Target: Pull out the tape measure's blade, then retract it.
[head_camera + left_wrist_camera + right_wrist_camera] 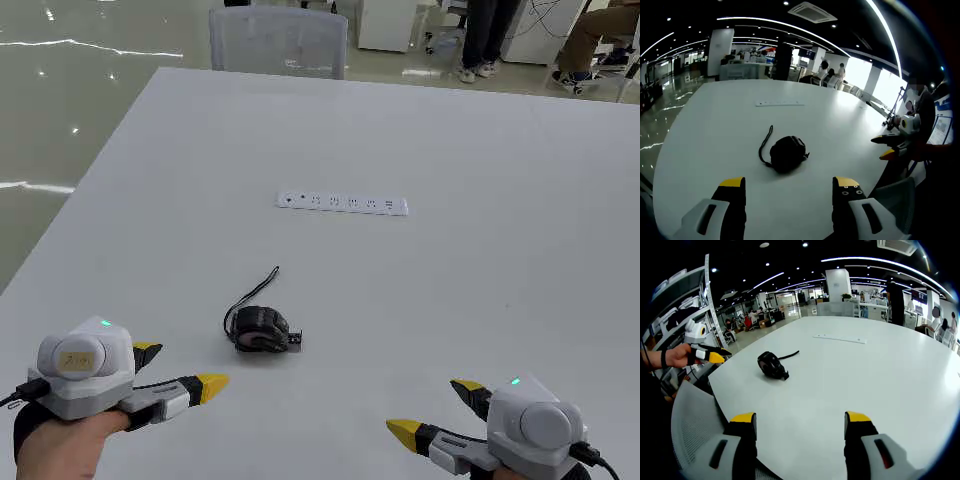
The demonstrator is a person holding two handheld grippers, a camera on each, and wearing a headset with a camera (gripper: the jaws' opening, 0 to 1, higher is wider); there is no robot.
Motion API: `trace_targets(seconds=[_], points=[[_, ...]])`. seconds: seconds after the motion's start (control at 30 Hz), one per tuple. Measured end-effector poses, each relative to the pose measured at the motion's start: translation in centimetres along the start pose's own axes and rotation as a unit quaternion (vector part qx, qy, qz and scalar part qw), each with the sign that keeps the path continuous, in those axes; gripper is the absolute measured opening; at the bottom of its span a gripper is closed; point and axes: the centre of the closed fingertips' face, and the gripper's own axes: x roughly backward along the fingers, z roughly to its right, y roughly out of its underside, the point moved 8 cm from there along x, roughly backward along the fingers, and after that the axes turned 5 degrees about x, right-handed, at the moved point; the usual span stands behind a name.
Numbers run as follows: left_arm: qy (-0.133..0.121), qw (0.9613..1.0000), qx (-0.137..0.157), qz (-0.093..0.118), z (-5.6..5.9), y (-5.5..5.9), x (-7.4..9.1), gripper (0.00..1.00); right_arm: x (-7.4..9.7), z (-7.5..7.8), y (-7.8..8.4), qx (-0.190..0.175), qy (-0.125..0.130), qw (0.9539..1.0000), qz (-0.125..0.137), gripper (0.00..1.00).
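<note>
Tape [262, 328] lies on table [480, 290] between my grippers, blade fully in, strap [252, 292] trailing away. Left gripper [180, 366] and right gripper [435, 407] both spread, empty, well clear. Hook [297, 339] faces right, so probably left pins the case and right pulls.

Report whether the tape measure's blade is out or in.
In: the tape measure shows only its end hook at the case, no extended blade.
</note>
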Motion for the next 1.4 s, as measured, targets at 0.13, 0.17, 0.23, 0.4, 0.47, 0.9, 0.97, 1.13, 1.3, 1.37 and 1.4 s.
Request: trace_targets(seconds=[0.13,0.17,0.23,0.4,0.47,0.9,0.97,1.13,1.3,1.37,1.4], points=[[0.000,1.0000,0.002,0.001,0.1,-0.1,0.1,0.67,0.1,0.0,0.1,0.001,0.000,1.0000,-0.002,0.73],[0.000,1.0000,0.002,0.001,0.2,-0.1,0.1,0.67,0.2,0.1,0.1,0.000,0.001,1.0000,-0.002,0.73],[0.001,1.0000,0.004,0.001,0.2,0.0,0.1,0.67,0.3,0.2,0.2,-0.002,0.002,1.0000,-0.002,0.72],[0.002,1.0000,0.005,0.000,0.1,0.2,0.0,0.67,0.4,0.3,0.2,-0.005,0.004,1.0000,-0.001,0.72],[0.001,1.0000,0.004,0.000,0.1,0.2,0.0,0.67,0.4,0.3,0.2,-0.005,0.005,1.0000,0.000,0.72],[-0.002,1.0000,-0.003,0.004,-0.4,0.1,0.2,0.67,0.1,0.0,0.1,0.004,-0.001,1.0000,-0.002,0.73],[-0.003,1.0000,-0.003,0.002,-0.5,0.3,0.2,0.67,-0.1,-0.1,0.1,0.006,-0.002,1.0000,-0.004,0.73],[-0.002,1.0000,-0.003,-0.004,-0.5,0.5,0.2,0.67,-0.4,-0.2,0.2,0.008,-0.005,0.9999,-0.006,0.73],[-0.001,1.0000,-0.004,-0.007,-0.5,0.5,0.0,0.67,-0.7,-0.3,0.2,0.010,-0.008,0.9999,-0.009,0.72],[0.000,1.0000,-0.004,-0.007,-0.5,0.4,0.0,0.67,-0.8,-0.3,0.2,0.010,-0.009,0.9999,-0.009,0.72],[0.000,1.0000,-0.005,-0.007,-0.5,0.4,-0.1,0.67,-0.8,-0.3,0.2,0.010,-0.009,0.9999,-0.010,0.72]])
